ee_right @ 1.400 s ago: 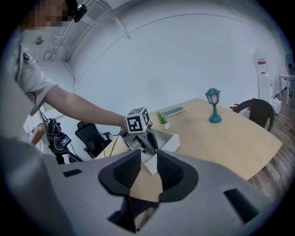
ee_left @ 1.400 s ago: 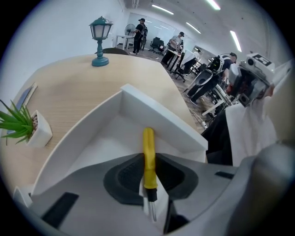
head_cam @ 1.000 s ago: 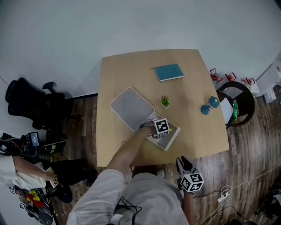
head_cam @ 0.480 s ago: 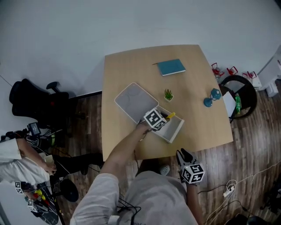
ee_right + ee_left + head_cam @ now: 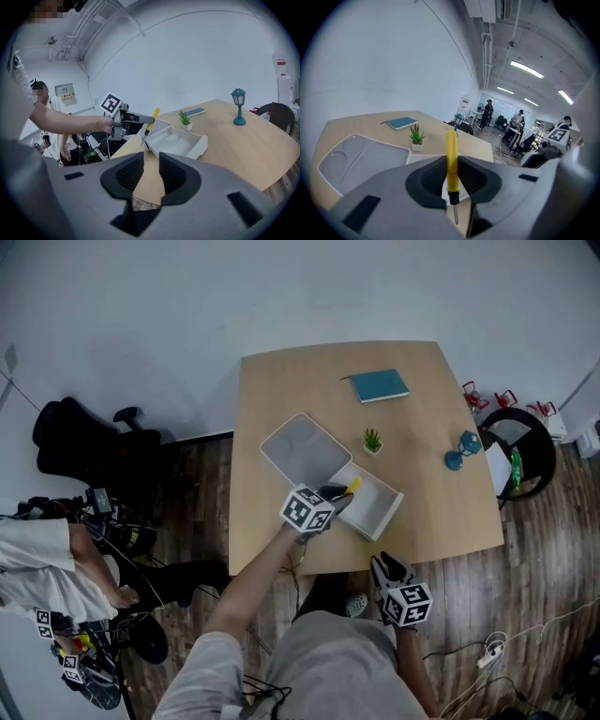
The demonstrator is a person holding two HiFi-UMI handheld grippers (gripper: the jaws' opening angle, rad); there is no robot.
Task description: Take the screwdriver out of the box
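My left gripper [image 5: 330, 498] is shut on a yellow-handled screwdriver [image 5: 353, 486], holding it over the near left corner of the open white box [image 5: 375, 507]. In the left gripper view the screwdriver [image 5: 451, 159] stands upright between the jaws, its metal tip pointing down, and my left gripper [image 5: 451, 177] pinches the handle. The right gripper view shows the screwdriver [image 5: 151, 119] lifted above the box [image 5: 180, 143], which looks empty. My right gripper [image 5: 389, 570] hangs off the table's near edge, jaws a little apart around nothing.
The box's grey lid [image 5: 305, 451] lies on the wooden table [image 5: 272, 390] left of the box. A small potted plant [image 5: 373, 441], a teal book [image 5: 380, 386] and a teal lamp figure [image 5: 461, 450] stand farther back. Chairs [image 5: 520, 456] flank the table.
My left gripper has lifted the screwdriver up out of the box and drawn it left toward the near edge. The right gripper has stayed low by the table edge.
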